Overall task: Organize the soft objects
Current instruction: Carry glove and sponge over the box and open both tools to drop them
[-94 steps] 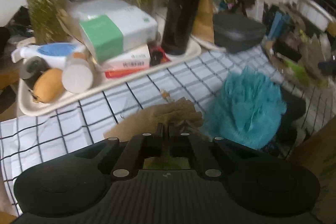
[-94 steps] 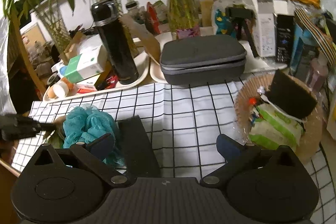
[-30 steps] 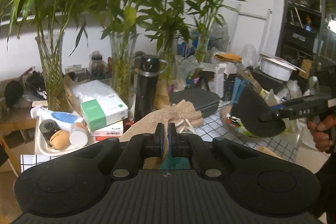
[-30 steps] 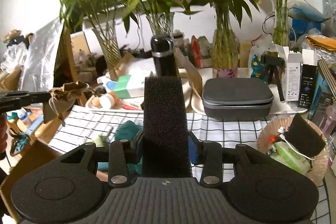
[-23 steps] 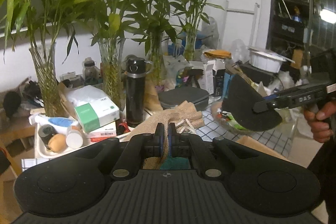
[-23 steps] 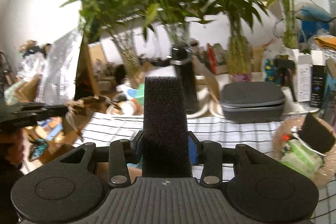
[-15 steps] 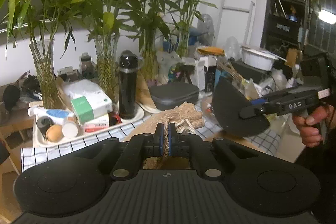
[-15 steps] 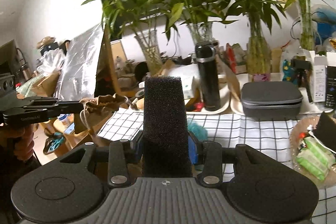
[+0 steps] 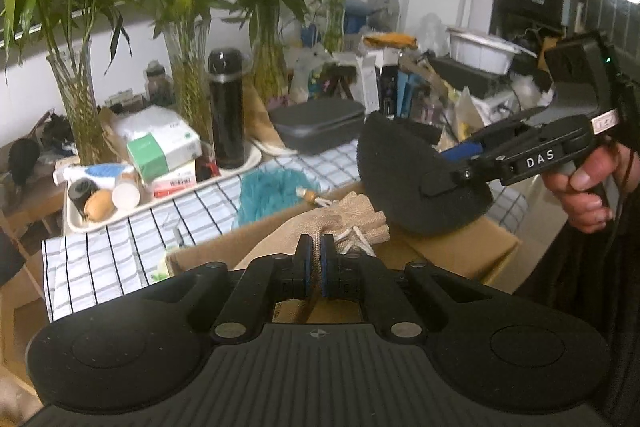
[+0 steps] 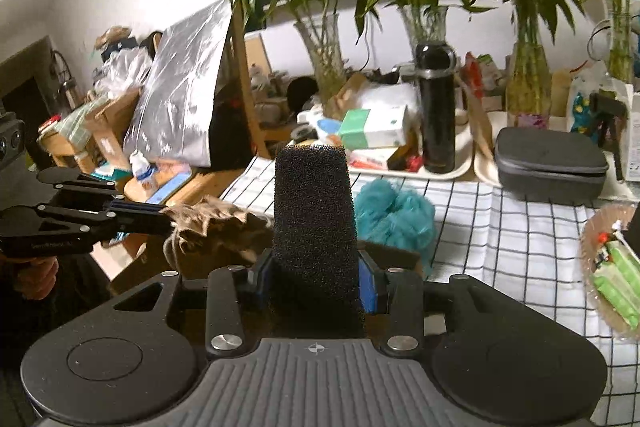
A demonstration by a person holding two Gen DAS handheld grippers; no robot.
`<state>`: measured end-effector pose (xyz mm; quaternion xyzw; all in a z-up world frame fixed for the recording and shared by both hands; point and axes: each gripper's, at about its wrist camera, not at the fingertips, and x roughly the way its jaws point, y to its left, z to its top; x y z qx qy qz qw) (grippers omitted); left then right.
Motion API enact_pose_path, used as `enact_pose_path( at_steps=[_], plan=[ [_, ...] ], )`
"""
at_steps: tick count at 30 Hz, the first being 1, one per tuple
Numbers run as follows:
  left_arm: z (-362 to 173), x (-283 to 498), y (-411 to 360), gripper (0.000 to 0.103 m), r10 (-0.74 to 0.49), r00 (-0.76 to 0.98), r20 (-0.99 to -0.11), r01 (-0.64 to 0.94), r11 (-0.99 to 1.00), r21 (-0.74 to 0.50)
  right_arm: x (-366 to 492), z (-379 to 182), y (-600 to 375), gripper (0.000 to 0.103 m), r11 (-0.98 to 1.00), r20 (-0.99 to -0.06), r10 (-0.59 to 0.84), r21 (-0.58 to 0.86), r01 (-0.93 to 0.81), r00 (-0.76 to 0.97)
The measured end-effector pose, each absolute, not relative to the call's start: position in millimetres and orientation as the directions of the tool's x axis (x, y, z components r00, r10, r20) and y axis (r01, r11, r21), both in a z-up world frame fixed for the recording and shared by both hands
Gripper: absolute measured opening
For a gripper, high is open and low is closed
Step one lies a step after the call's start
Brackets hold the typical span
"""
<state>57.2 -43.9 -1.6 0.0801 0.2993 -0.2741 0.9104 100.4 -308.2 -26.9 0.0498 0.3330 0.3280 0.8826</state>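
Note:
My left gripper (image 9: pixel 314 255) is shut on a tan burlap drawstring bag (image 9: pixel 340 227), which hangs over an open cardboard box (image 9: pixel 452 251). The right wrist view shows that same left gripper (image 10: pixel 160 217) at the left, with the burlap bag (image 10: pixel 216 227) bunched at its tips. My right gripper (image 10: pixel 316 279) is shut on a black foam sponge (image 10: pixel 314 211) that stands upright between its blue pads. From the left wrist the foam sponge (image 9: pixel 416 179) hovers above the box's right side, with a hand on the right gripper's handle. A teal mesh loofah (image 9: pixel 272 195) lies on the checked tablecloth (image 9: pixel 100 259).
A cream tray (image 9: pixel 160 199) holds a tissue box, small bottles and a black flask (image 9: pixel 226 111). Behind stand glass vases of bamboo and a grey zip case (image 10: pixel 552 163). A wicker plate (image 10: pixel 608 267) with green packets sits at the table's right. Cluttered boxes fill the floor on the left.
Both grippers have drawn back from the table and swung left, each keeping its load. The cardboard box has come into view beneath them. The foam sponge now sits closer to the burlap bag.

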Motion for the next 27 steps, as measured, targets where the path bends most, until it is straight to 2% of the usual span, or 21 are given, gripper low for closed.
enact_pose_path(
  at_steps=[11, 12, 13, 14, 16, 17, 18, 19, 27],
  plan=[
    [-17.0, 49.8, -48.8, 0.008, -0.401, 0.644, -0.652, 0.525, 0.851, -0.006, 87.7, -40.4, -287.3, 0.045, 0.786, -0.638, 0.576, 0.26, -0.562, 0.511],
    [-18.1, 49.9, -49.4, 0.012, -0.399, 0.64, -0.657, 0.525, 0.851, -0.006, 87.8, -41.8, -285.5, 0.045, 0.786, -0.646, 0.572, 0.257, -0.562, 0.506],
    [-19.2, 49.8, -50.3, 0.021, -0.389, 0.641, -0.661, 0.521, 0.854, 0.002, 87.6, -43.2, -283.2, 0.046, 0.787, -0.657, 0.566, 0.251, -0.563, 0.498],
    [-19.7, 49.3, -50.9, 0.028, -0.377, 0.647, -0.663, 0.515, 0.857, 0.014, 87.5, -44.4, -281.1, 0.049, 0.789, -0.666, 0.558, 0.24, -0.565, 0.496],
    [-19.9, 46.4, -52.1, 0.051, -0.354, 0.667, -0.656, 0.499, 0.866, 0.04, 86.8, -45.2, -278.7, 0.078, 0.792, -0.673, 0.547, 0.222, -0.569, 0.498],
    [-19.6, 44.8, -51.9, 0.055, -0.347, 0.677, -0.649, 0.492, 0.869, 0.048, 86.0, -45.6, -276.7, 0.084, 0.791, -0.674, 0.543, 0.208, -0.575, 0.502],
    [-18.6, 44.1, -50.8, 0.06, -0.347, 0.683, -0.643, 0.489, 0.871, 0.05, 82.4, -43.5, -274.6, 0.096, 0.79, -0.664, 0.537, 0.18, -0.586, 0.521],
    [-18.0, 42.9, -49.8, 0.062, -0.347, 0.687, -0.639, 0.487, 0.872, 0.049, 81.2, -41.7, -274.6, 0.1, 0.791, -0.656, 0.537, 0.172, -0.588, 0.53],
    [-14.4, 46.2, -40.2, 0.063, -0.323, 0.709, -0.627, 0.435, 0.9, 0.027, 85.2, -40.4, -275.9, 0.103, 0.815, -0.649, 0.508, 0.15, -0.56, 0.566]
  ],
)
